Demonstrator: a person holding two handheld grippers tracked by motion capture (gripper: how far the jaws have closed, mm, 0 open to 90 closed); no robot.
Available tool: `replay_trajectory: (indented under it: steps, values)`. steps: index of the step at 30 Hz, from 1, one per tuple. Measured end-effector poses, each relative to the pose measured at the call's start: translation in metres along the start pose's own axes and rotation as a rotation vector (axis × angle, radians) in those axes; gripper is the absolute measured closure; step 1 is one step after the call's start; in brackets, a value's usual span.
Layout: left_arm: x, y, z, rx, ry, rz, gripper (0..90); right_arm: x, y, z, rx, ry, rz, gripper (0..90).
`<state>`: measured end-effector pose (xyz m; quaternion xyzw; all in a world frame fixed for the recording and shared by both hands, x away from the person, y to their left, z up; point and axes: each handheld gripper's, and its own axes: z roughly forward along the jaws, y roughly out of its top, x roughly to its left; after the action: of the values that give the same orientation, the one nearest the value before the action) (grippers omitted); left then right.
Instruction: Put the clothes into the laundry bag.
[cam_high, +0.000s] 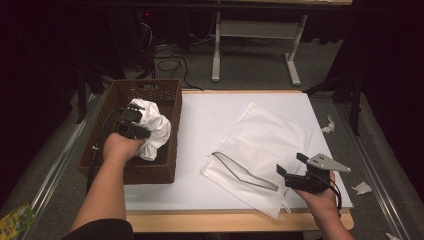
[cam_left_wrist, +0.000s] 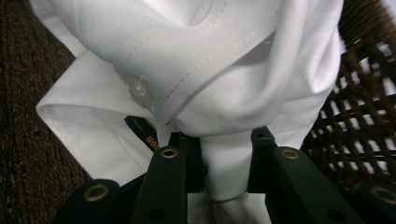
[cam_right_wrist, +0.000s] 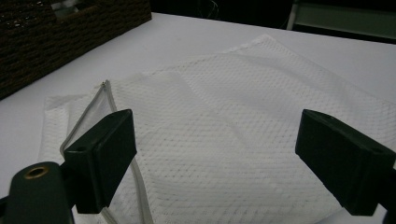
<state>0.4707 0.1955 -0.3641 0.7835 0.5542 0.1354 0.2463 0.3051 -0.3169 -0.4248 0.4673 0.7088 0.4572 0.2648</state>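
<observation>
A white shirt hangs bunched above the brown wicker basket at the table's left. My left gripper is shut on a fold of this white shirt, the cloth pinched between its jaws with a dark label peeking out beside them. A white mesh laundry bag lies flat on the white table, its zipper running along the near left side. Just over the bag's near right corner, my right gripper stands open. From that gripper's own view the mesh bag spreads out beyond the wide-apart right gripper.
The basket wall stands to the left of the bag. The white table surface lies bare between basket and bag. Scraps of white paper sit on the floor at the right. A white table frame and cables lie beyond the far edge.
</observation>
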Motion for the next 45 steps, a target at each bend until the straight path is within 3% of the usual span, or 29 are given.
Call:
replay_trajectory:
  steps: [1,2,3,5,6,7,8,9,10,11,12,13,20,21,24,29,31,34,38,41,45]
  values:
    - [0.0,-0.002,-0.003,-0.025,0.0,-0.011,74.7,0.0,0.0,0.0,-0.001,0.001,0.002,12.9]
    - [-0.001,-0.006,-0.009,-0.082,0.01,-0.013,74.7,-0.001,0.0,-0.001,-0.002,0.003,0.003,13.2]
    - [-0.001,-0.006,-0.009,-0.082,0.01,-0.013,74.6,-0.001,0.0,-0.001,-0.002,0.003,0.003,13.2]
    - [-0.003,-0.012,-0.013,-0.139,0.018,-0.012,74.6,-0.002,0.0,-0.001,-0.003,0.002,0.005,13.2]
    - [-0.003,-0.018,-0.018,-0.216,-0.001,-0.036,74.5,-0.001,0.0,-0.001,-0.004,0.001,0.009,13.2]
    - [-0.003,-0.018,-0.018,-0.216,-0.001,-0.036,74.5,-0.001,0.0,-0.001,-0.004,0.001,0.009,13.2]
    - [-0.004,-0.023,-0.02,-0.268,-0.005,-0.037,74.5,-0.001,0.0,0.0,-0.006,0.001,0.004,13.2]
    - [-0.004,-0.023,-0.02,-0.268,-0.005,-0.037,74.5,-0.001,0.0,0.0,-0.006,0.001,0.004,13.2]
    - [-0.007,-0.029,-0.024,-0.328,0.022,-0.019,74.5,0.0,0.0,0.0,-0.005,0.003,0.004,13.2]
    - [-0.007,-0.029,-0.024,-0.328,0.022,-0.019,74.5,0.0,0.0,0.0,-0.005,0.003,0.004,13.2]
    - [-0.007,-0.035,-0.026,-0.379,0.035,-0.016,74.5,0.001,0.0,0.001,-0.004,0.003,0.003,13.2]
    - [-0.007,-0.035,-0.026,-0.379,0.035,-0.016,74.5,0.001,0.0,0.001,-0.004,0.003,0.003,13.2]
    - [-0.013,-0.055,-0.037,-0.606,0.067,0.017,74.6,0.001,-0.002,0.002,-0.004,0.006,-0.001,13.7]
    - [-0.013,-0.055,-0.037,-0.606,0.067,0.017,74.6,0.001,-0.002,0.002,-0.004,0.006,-0.001,13.7]
    - [-0.014,-0.06,-0.039,-0.667,0.09,0.012,74.6,0.0,-0.003,0.003,-0.015,0.004,-0.007,13.7]
    - [-0.015,-0.07,-0.042,-0.755,0.092,0.016,74.6,0.001,-0.005,0.004,-0.028,-0.013,-0.011,14.3]
    - [-0.014,-0.071,-0.044,-0.767,0.088,0.024,74.6,0.001,-0.006,0.004,-0.036,-0.024,-0.018,14.7]
    - [-0.013,-0.077,-0.046,-0.828,0.076,0.016,74.5,0.002,-0.006,0.005,-0.042,-0.043,-0.024,15.2]
    - [-0.014,-0.084,-0.05,-0.913,0.074,0.039,74.5,0.004,-0.006,0.005,-0.035,-0.068,-0.011,15.3]
    - [-0.015,-0.086,-0.052,-0.934,0.083,0.049,74.5,0.005,-0.007,0.006,-0.036,-0.069,-0.017,15.4]
    - [-0.016,-0.086,-0.056,-0.965,0.056,0.025,74.5,0.005,-0.008,0.009,-0.026,-0.068,-0.027,15.4]
